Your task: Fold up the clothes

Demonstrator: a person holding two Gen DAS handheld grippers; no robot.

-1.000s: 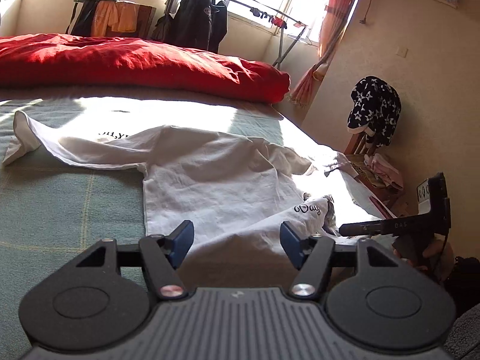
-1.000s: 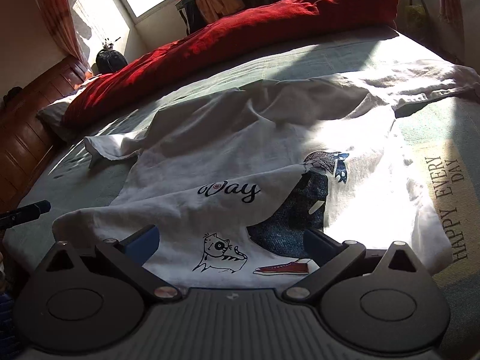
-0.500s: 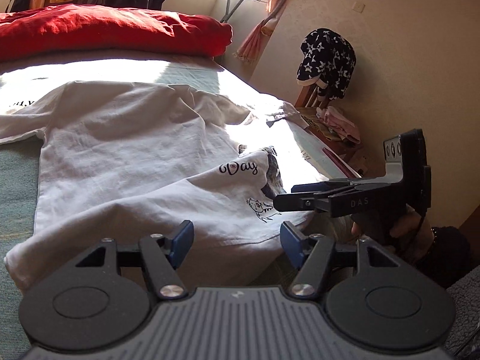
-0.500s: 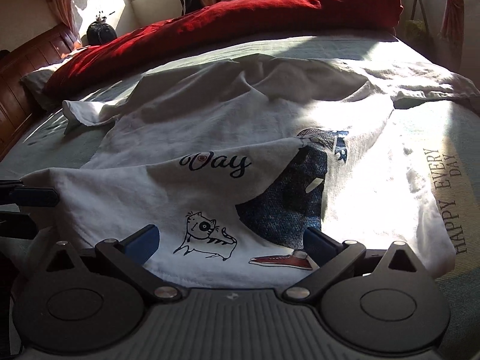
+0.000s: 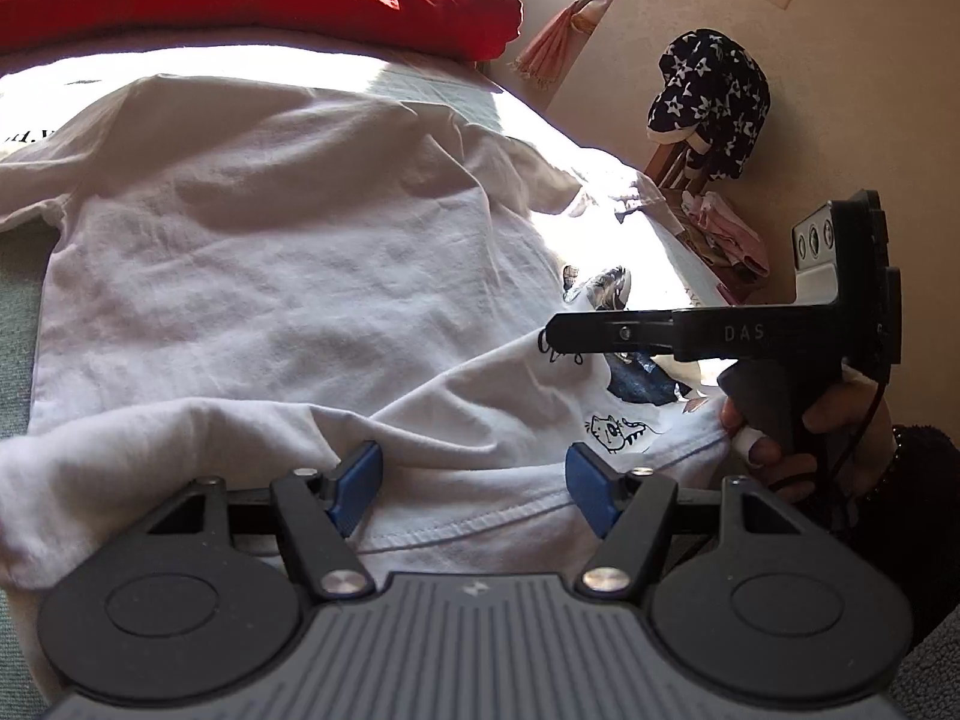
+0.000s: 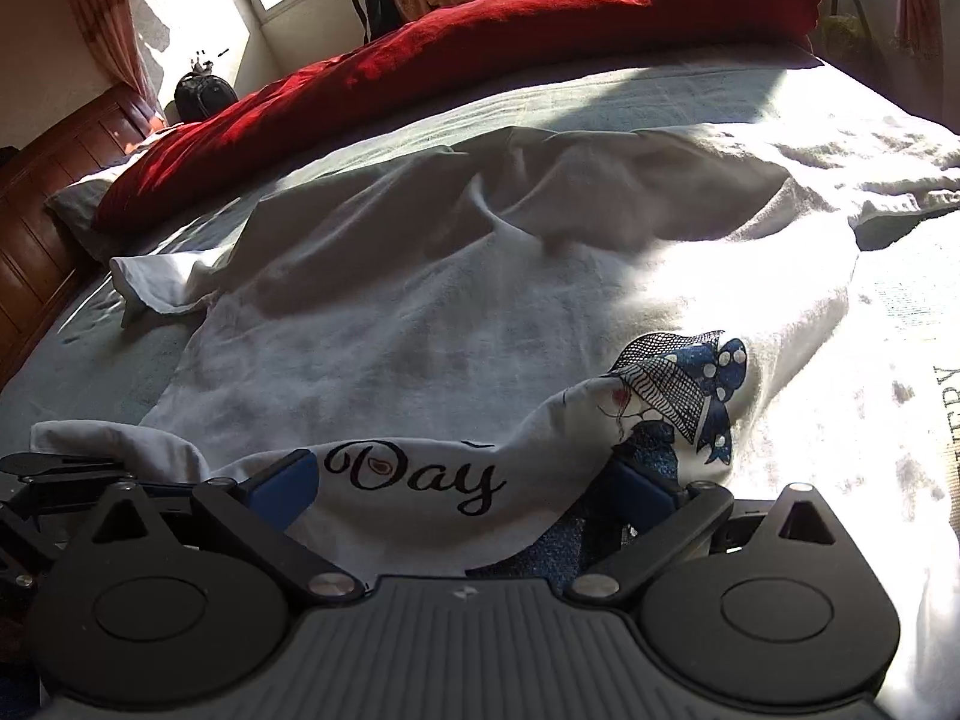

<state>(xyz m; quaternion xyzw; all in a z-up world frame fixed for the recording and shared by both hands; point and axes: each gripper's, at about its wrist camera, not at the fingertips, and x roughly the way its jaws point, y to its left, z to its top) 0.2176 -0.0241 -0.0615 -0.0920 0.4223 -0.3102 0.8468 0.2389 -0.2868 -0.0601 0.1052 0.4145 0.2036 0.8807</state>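
Left wrist view: left hand-held gripper [image 5: 474,483] jaws apart w/ hem of soft, light white printed cotton T-shirt [image 5: 270,276] between; right hand-held gripper [image 6: 462,495] likewise apart; pinch hem corners.

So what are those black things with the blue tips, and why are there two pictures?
They are grabbing tools that a person holds, one in each hand. Each tool has a small camera looking out over its jaws, so you get two pictures of the same moment. One picture comes from the left gripper, the other from the right gripper. In the left picture you can also see the right tool from the side, with the person's hand around its handle. A white T-shirt with drawings and the word "Day" lies spread on a bed, in front of a red duvet. Both sets of jaws are wide open at the shirt's near edge, so nothing is held yet.
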